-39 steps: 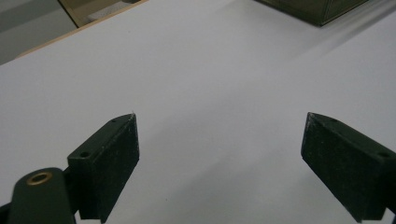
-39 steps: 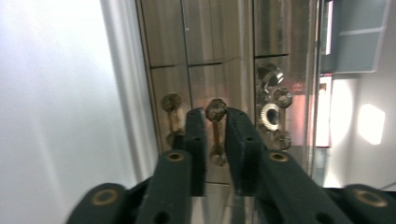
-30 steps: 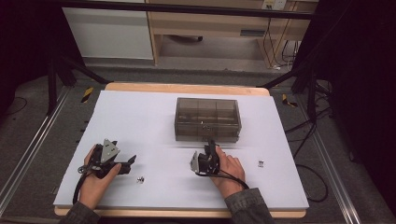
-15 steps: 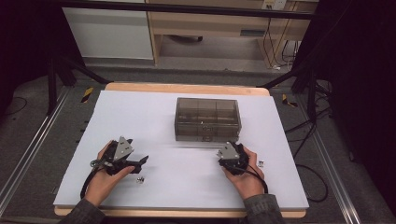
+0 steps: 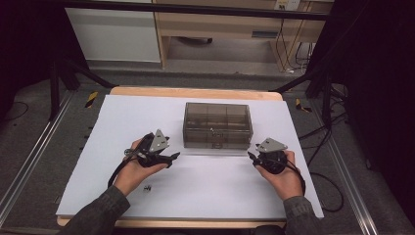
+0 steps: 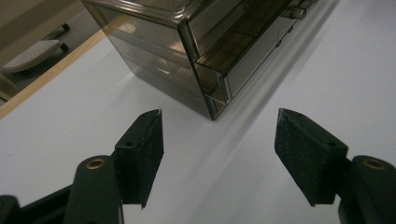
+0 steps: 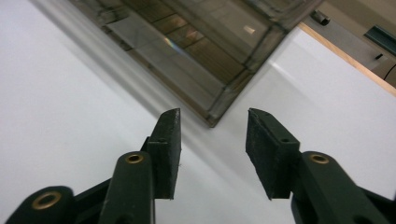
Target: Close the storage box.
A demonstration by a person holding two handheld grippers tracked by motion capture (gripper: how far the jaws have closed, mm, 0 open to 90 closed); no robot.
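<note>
Your left gripper: pads stand apart with only bare white table surface between them; nothing held. The jaws have just been closing, yet the gap is wide. Straight ahead of the tips, just beyond them, sits the near corner of the smoky transparent box, not touched by either pad.

Your right gripper: pads also parted, narrower gap than on the left, nothing between them. These jaws have just been closing too. The opposite near corner of the box lies just ahead of the tips, apart from them; internal dividers show through the tinted wall.

High view: left gripper lies just beside the box's front left corner, jaws pointing toward it; your left hand wraps the body, grey three-cornered plate on top. Right gripper sits just beside the front right corner, held by your right hand.

The box stands upright, lid shut, latch on its front face, at mid-table and slightly toward the far edge, between the two grippers. A small dark part lies on the white table surface near your left wrist; too small to identify. Wooden table edge shows beyond the white sheet.
</note>
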